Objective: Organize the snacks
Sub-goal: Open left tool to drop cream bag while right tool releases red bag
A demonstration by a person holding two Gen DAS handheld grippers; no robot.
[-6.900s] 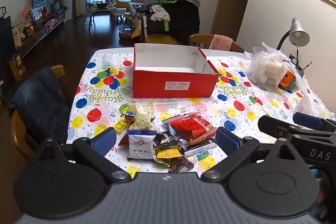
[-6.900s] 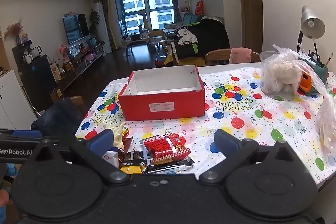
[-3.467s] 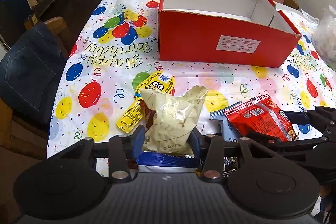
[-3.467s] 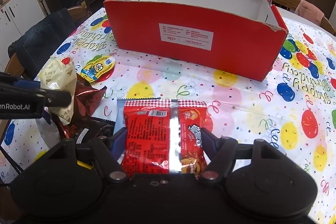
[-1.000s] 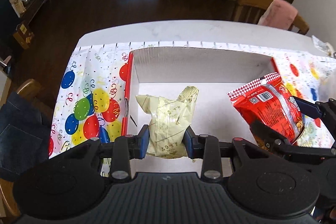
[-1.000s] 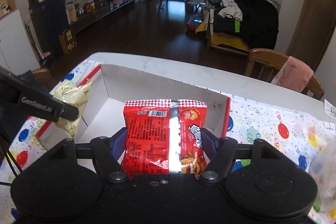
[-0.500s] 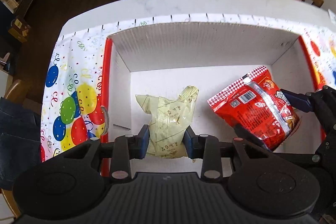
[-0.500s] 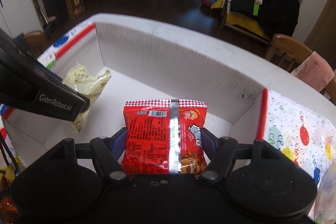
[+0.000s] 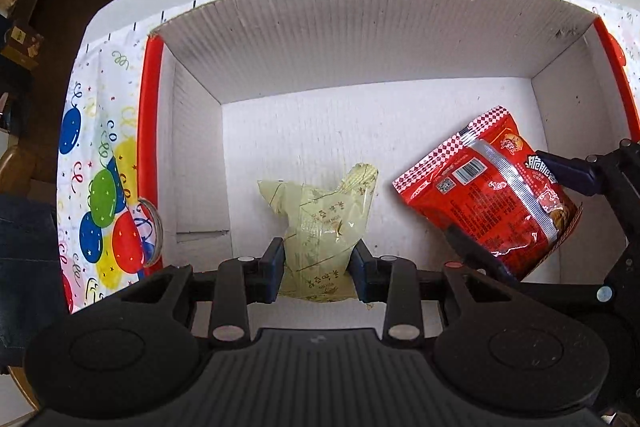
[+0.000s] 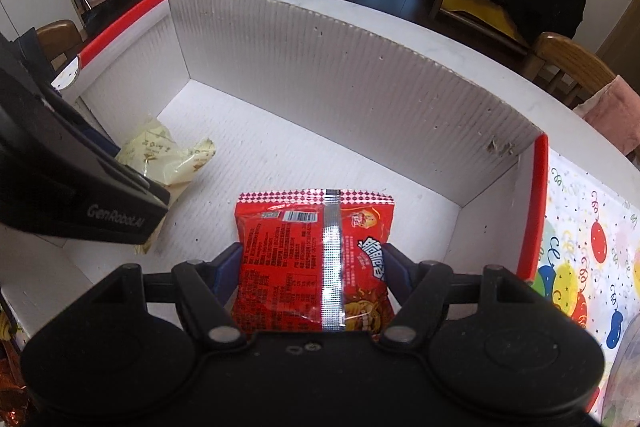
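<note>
A red cardboard box (image 9: pixel 320 39) with white corrugated inner walls (image 10: pixel 344 75) fills both wrist views. My left gripper (image 9: pixel 319 267) points down into it, shut on a pale yellow snack packet (image 9: pixel 320 219) whose top hangs over the box floor. My right gripper (image 10: pixel 314 269) is shut on a red snack bag (image 10: pixel 316 259) at the right half of the box. In the left wrist view that red bag (image 9: pixel 488 195) sits tilted beside the yellow packet. The yellow packet (image 10: pixel 164 155) shows at the left in the right wrist view, partly behind the left gripper's body.
A balloon-print tablecloth (image 9: pixel 96 195) covers the table left of the box and also right of it (image 10: pixel 592 251). Wooden chairs (image 10: pixel 576 67) stand at the far side, one with a pink cloth. A shiny wrapper edge (image 10: pixel 12 379) shows at lower left.
Both grippers have sunk lower into the box with their packets. The box walls now fill more of each view, and the two packets are closer to the floor.
</note>
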